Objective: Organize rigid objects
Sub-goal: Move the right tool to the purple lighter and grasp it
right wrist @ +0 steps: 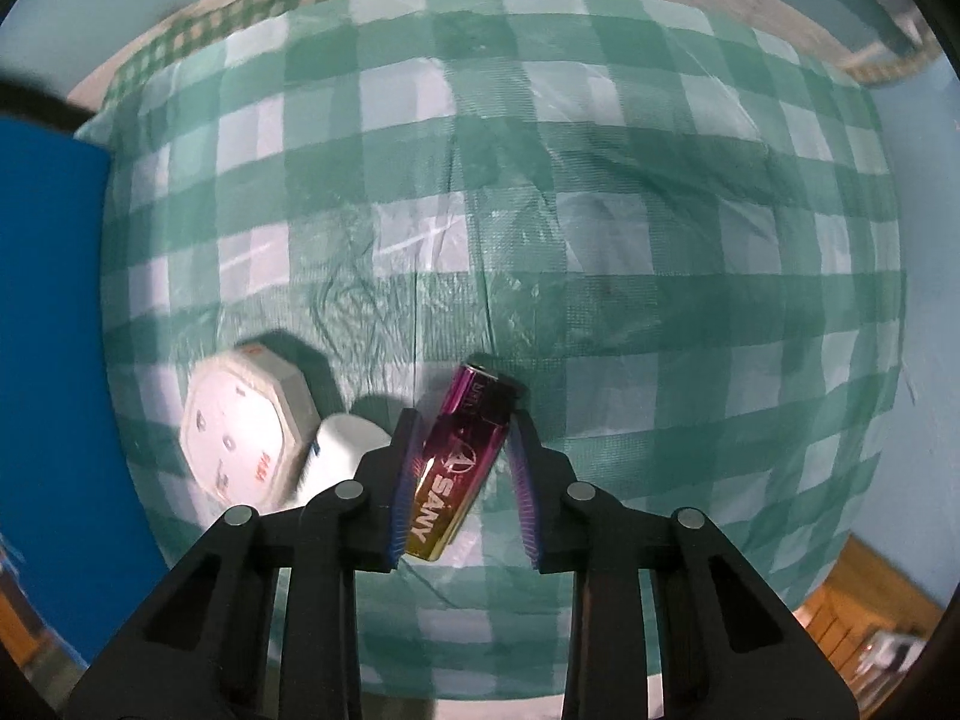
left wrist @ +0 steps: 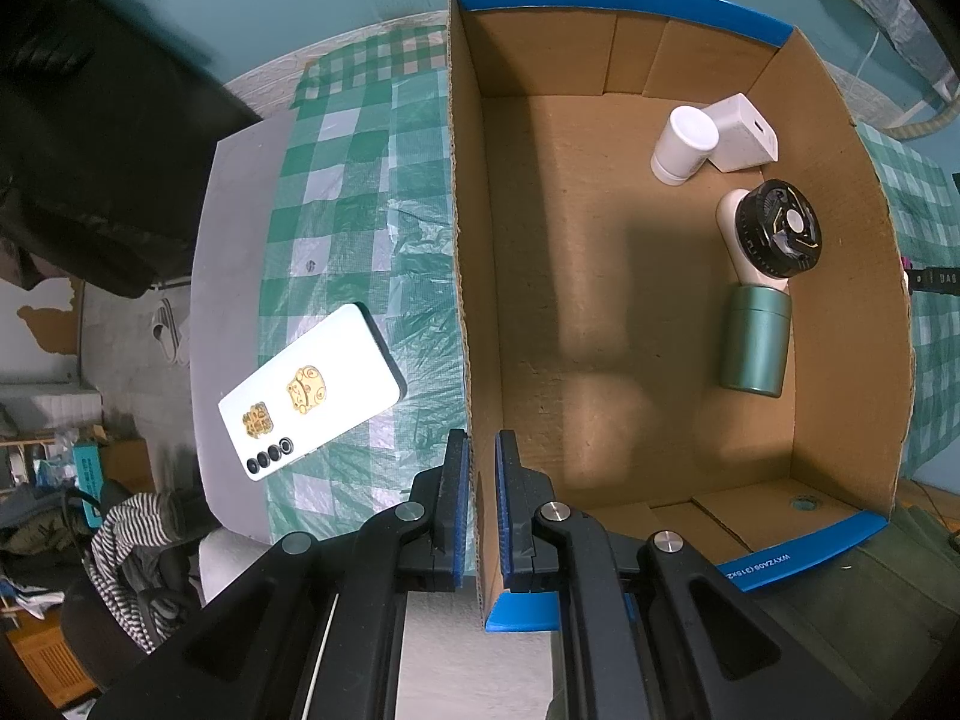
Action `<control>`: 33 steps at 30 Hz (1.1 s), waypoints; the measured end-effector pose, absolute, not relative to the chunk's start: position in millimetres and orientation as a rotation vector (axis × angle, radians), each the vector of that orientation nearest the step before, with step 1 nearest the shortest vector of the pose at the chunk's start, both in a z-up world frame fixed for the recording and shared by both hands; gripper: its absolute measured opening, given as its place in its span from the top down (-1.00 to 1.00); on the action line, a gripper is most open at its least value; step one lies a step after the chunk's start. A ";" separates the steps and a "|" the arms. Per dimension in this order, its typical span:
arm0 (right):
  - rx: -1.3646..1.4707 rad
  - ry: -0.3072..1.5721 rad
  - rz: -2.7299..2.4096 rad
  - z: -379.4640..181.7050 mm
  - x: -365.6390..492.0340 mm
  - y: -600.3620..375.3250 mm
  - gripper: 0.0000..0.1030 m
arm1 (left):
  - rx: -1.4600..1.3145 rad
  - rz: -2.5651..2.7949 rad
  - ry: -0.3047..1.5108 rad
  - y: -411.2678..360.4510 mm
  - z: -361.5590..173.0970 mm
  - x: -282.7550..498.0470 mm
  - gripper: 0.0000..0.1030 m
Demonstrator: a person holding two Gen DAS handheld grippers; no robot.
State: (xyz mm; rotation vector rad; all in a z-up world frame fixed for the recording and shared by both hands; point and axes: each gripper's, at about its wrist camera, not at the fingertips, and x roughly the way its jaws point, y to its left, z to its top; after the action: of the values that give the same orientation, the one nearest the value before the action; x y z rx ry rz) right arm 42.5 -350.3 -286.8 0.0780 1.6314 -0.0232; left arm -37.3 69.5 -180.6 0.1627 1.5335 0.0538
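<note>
In the left wrist view my left gripper (left wrist: 482, 444) is shut on the near left wall of an open cardboard box (left wrist: 465, 300), one finger on each side. Inside the box lie a white cylinder (left wrist: 684, 144), a white charger block (left wrist: 744, 132), a handheld fan (left wrist: 774, 234) and a green cylinder (left wrist: 756, 342). A white phone (left wrist: 312, 390) lies face down on the checked cloth left of the box. In the right wrist view my right gripper (right wrist: 462, 426) straddles a purple-gold lighter (right wrist: 462, 462); its fingers look close to the lighter, contact unclear.
A white octagonal timer (right wrist: 240, 426) and a white cylinder (right wrist: 342, 450) lie just left of my right gripper. A blue box wall (right wrist: 54, 360) stands at far left. The green checked cloth (right wrist: 600, 240) covers the table. A dark sleeve (left wrist: 90, 150) is at upper left.
</note>
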 end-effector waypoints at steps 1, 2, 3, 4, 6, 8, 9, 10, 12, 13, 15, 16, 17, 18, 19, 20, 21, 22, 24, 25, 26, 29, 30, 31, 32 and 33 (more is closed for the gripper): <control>0.061 1.630 -0.015 -286.4 40.1 -348.8 0.47 | 0.164 0.054 1.534 69.4 -180.6 -37.3 0.84; 0.038 1.628 -0.003 -285.9 39.1 -348.0 0.47 | 0.165 0.054 1.534 69.3 -180.6 -37.4 0.84; 0.023 1.625 0.006 -285.8 38.6 -346.7 0.47 | 0.165 0.054 1.534 69.3 -180.6 -37.4 0.84; 0.014 1.624 0.016 -285.3 37.6 -346.3 0.47 | 0.165 0.054 1.534 69.4 -180.6 -37.3 0.84; 0.023 1.628 0.016 -284.0 31.8 -346.7 0.47 | 0.165 0.053 1.534 70.0 -180.4 -38.0 0.84; 0.046 1.633 0.002 -282.9 22.7 -352.0 0.47 | 0.163 0.053 1.535 70.1 -180.3 -38.1 0.84; 0.054 1.631 -0.003 -283.3 20.4 -351.9 0.47 | 0.163 0.054 1.534 69.9 -180.5 -38.1 0.84; 0.060 1.632 -0.007 -283.6 17.8 -353.4 0.47 | 0.164 0.054 1.535 69.9 -180.6 -38.1 0.84; 0.081 1.639 -0.020 -284.2 11.8 -355.2 0.47 | 0.166 0.054 1.535 69.8 -181.1 -39.2 0.85; 0.087 1.641 -0.024 -284.3 8.8 -357.3 0.47 | 0.167 0.054 1.535 69.8 -181.3 -39.8 0.84; 0.098 1.638 -0.031 -285.1 1.9 -356.4 0.47 | 0.166 0.053 1.535 69.9 -181.8 -40.5 0.85; 0.099 1.635 -0.033 -286.7 -0.2 -354.3 0.47 | 0.167 0.053 1.535 69.7 -181.8 -40.4 0.85; 0.101 1.633 -0.038 -287.5 -2.8 -354.7 0.47 | 0.168 0.052 1.536 69.5 -182.2 -40.7 0.84; 0.103 1.627 -0.041 -286.6 -5.9 -355.4 0.47 | 0.170 0.050 1.536 69.3 -182.5 -41.0 0.84; 0.106 1.626 -0.045 -287.2 -5.6 -356.2 0.46 | 0.171 0.048 1.536 69.1 -182.7 -41.3 0.84; 0.111 1.621 -0.048 -286.9 -6.3 -357.0 0.46 | 0.172 0.047 1.536 68.8 -182.8 -41.6 0.84; 0.117 1.609 -0.052 -286.1 -7.2 -358.3 0.46 | 0.173 0.046 1.536 68.9 -182.8 -41.7 0.84; 0.117 1.598 -0.058 -285.1 -9.0 -359.3 0.50 | 0.174 0.045 1.536 69.0 -182.8 -41.7 0.84; 0.104 1.592 -0.058 -279.3 -7.8 -364.5 0.54 | 0.173 0.044 1.535 69.4 -182.7 -41.8 0.85; 0.103 1.587 -0.053 -278.2 -9.5 -364.8 0.59 | 0.172 0.042 1.535 69.5 -182.8 -41.8 0.85; 0.105 1.585 -0.050 -276.7 -10.0 -365.9 0.59 | 0.173 0.042 1.536 69.8 -183.0 -41.4 0.84; 0.093 1.587 -0.041 -272.5 -12.6 -366.9 0.59 | 0.172 0.041 1.536 70.2 -183.1 -41.1 0.84; 0.088 1.586 -0.039 -274.9 -10.8 -359.9 0.59 | 0.172 0.041 1.536 70.2 -183.1 -41.1 0.84; 0.080 1.582 -0.034 -271.9 -12.0 -359.6 0.59 | 0.171 0.041 1.537 70.2 -183.3 -41.1 0.84; 0.074 1.580 -0.032 -270.4 -12.0 -358.1 0.59 | 0.171 0.040 1.537 70.1 -183.5 -41.1 0.84; 0.066 1.578 -0.030 -269.5 -11.9 -355.2 0.59 | 0.172 0.041 1.538 70.1 -183.7 -40.9 0.84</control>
State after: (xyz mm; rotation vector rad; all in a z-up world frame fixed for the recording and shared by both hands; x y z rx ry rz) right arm -11.9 -355.2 -269.5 0.0656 1.5777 -0.0297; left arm -40.9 70.1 -183.7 0.1722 1.5377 0.0406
